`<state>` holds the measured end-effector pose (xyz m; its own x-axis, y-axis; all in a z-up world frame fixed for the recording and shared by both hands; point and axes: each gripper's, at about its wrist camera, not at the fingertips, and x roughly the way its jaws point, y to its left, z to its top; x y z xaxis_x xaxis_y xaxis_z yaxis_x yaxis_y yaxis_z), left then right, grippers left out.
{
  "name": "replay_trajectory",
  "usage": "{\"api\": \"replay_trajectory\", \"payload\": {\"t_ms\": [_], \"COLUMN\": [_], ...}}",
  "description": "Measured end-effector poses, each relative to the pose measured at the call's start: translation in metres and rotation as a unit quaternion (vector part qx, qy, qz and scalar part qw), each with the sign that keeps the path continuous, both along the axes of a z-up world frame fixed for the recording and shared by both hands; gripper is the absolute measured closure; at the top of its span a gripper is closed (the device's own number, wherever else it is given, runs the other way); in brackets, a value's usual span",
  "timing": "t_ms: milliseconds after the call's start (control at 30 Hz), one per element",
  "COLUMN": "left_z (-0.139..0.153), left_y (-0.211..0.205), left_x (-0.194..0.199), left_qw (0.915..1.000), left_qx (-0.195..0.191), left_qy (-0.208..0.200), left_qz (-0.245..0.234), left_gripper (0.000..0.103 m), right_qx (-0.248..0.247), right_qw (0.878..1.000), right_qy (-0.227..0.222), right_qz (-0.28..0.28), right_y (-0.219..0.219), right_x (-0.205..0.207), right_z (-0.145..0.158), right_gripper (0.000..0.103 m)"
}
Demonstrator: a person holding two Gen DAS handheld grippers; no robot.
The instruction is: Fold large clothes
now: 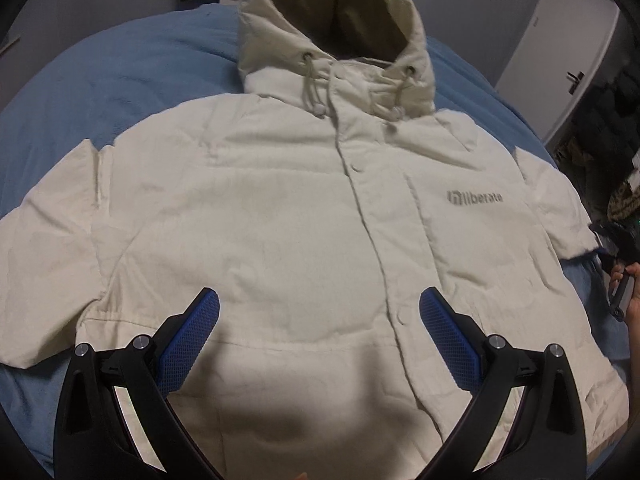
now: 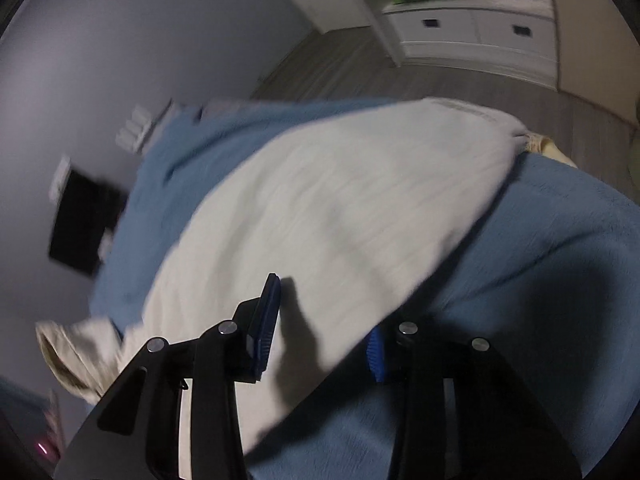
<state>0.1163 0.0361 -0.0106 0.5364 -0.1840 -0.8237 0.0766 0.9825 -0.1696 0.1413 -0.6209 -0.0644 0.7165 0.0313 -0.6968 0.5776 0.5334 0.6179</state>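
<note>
Both tongs gape empty — left (image 1: pixel 319 312), right (image 2: pixel 324 320) — over a cream jacket (image 1: pixel 280 216) on the blue bed (image 1: pixel 120 80).

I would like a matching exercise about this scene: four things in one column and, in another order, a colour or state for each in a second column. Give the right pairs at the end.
Things:
1. jacket
2. blanket
3. left gripper
4. logo

Colours or states:
A. grey lettering on the chest
B. open, above the lower front of the jacket
C. cream, spread flat, front side up
D. blue, under the jacket

Pairs: 1-C, 2-D, 3-B, 4-A
</note>
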Motion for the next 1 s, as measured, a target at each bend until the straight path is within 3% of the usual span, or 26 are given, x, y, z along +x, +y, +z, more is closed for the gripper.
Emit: {"api": "replay_trajectory", "payload": {"t_ms": [67, 167, 233, 300, 400, 500, 567, 733, 867, 1000], "left_z": [0.004, 0.009, 0.009, 0.007, 0.008, 0.012, 0.014, 0.017, 0.020, 0.022], "left_y": [0.005, 0.011, 0.016, 0.020, 0.024, 0.023, 0.022, 0.020, 0.015, 0.008], "left_x": [0.002, 0.003, 0.004, 0.003, 0.002, 0.000, -0.003, -0.008, -0.012, -0.014], "left_qw": [0.9997, 0.9976, 0.9958, 0.9959, 0.9958, 0.9959, 0.9950, 0.9953, 0.9953, 0.9950], "left_qx": [0.008, 0.038, 0.061, 0.054, 0.047, 0.041, 0.048, 0.044, 0.043, 0.048], "left_qy": [-0.016, -0.038, -0.037, -0.034, -0.036, -0.043, -0.049, -0.060, -0.072, -0.080], "left_qz": [0.016, 0.043, 0.059, 0.065, 0.070, 0.068, 0.073, 0.062, 0.049, 0.035], "left_gripper": [0.006, 0.006, 0.006, 0.006, 0.006, 0.006, 0.006, 0.006, 0.006, 0.006], "right_qx": [-0.002, -0.033, -0.085, -0.148, -0.212, -0.271, -0.285, -0.258, -0.249, -0.210], "right_qw": [1.000, 0.999, 0.994, 0.984, 0.961, 0.925, 0.903, 0.871, 0.846, 0.826], "right_qy": [-0.021, -0.039, -0.064, -0.094, -0.151, -0.203, -0.228, -0.242, -0.228, -0.184], "right_qz": [-0.009, -0.008, 0.006, 0.033, 0.095, 0.176, 0.226, 0.341, 0.412, 0.489], "right_y": [-0.010, -0.006, 0.010, 0.033, 0.078, 0.139, 0.175, 0.258, 0.312, 0.355], "right_x": [-0.003, -0.009, -0.009, -0.012, -0.017, -0.025, -0.038, -0.045, -0.043, -0.033], "right_z": [0.001, 0.018, 0.043, 0.079, 0.128, 0.171, 0.186, 0.186, 0.163, 0.129], "right_gripper": [0.068, 0.081, 0.088, 0.091, 0.093, 0.093, 0.093, 0.093, 0.093, 0.092]}}
